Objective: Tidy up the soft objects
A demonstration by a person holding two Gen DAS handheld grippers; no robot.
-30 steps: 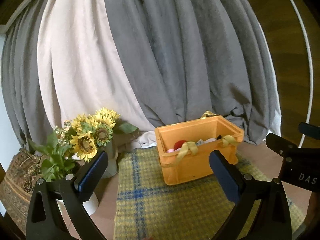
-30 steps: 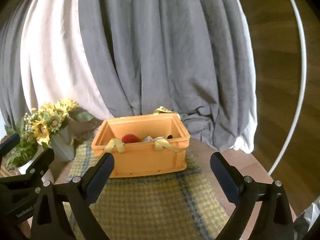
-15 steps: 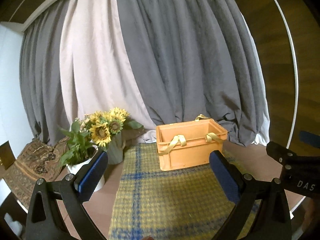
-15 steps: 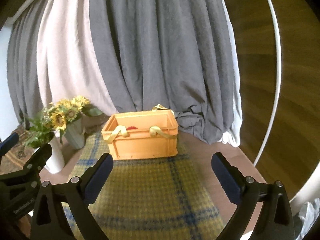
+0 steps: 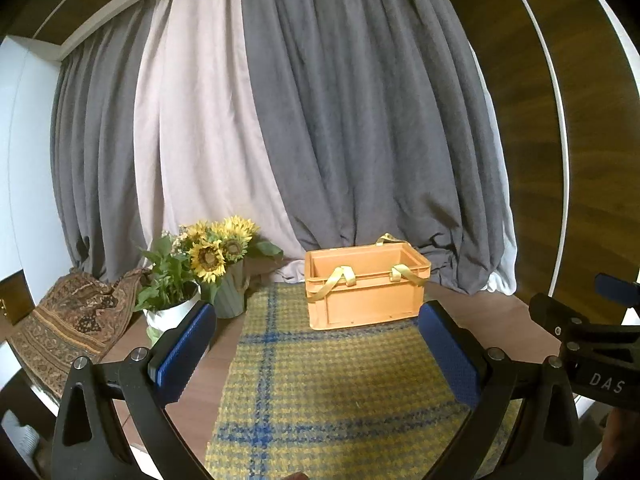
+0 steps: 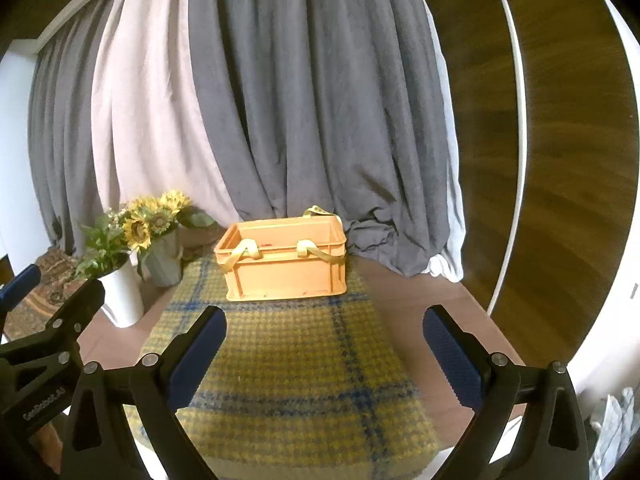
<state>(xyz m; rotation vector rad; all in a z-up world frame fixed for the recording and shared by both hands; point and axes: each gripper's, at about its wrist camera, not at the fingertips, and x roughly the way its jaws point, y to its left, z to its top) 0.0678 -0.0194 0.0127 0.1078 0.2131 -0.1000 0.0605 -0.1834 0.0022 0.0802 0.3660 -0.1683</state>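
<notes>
An orange plastic crate (image 5: 366, 294) (image 6: 284, 266) with yellow strap handles stands at the far end of a yellow and blue checked cloth (image 5: 332, 380) (image 6: 288, 380). A sliver of something red (image 6: 265, 245) shows just above its near rim in the right wrist view; the rest of its contents are hidden. My left gripper (image 5: 318, 354) hangs open over the near part of the cloth, well short of the crate, with nothing between its blue pads. My right gripper (image 6: 324, 354) is likewise open and empty, set back from the crate.
Sunflowers in a grey-green vase (image 5: 228, 300) (image 6: 164, 264) and a leafy plant in a white pot (image 5: 170, 314) (image 6: 120, 300) stand left of the cloth. A patterned brown fabric (image 5: 64, 320) lies further left. Grey and pale curtains (image 5: 320, 140) hang behind; brown tabletop (image 6: 420, 304) borders the cloth.
Both grippers have pulled back and up from the crate, which now looks smaller and farther. Its inside, visible earlier with a red item, is now mostly hidden by the rim. Both stayed open.
</notes>
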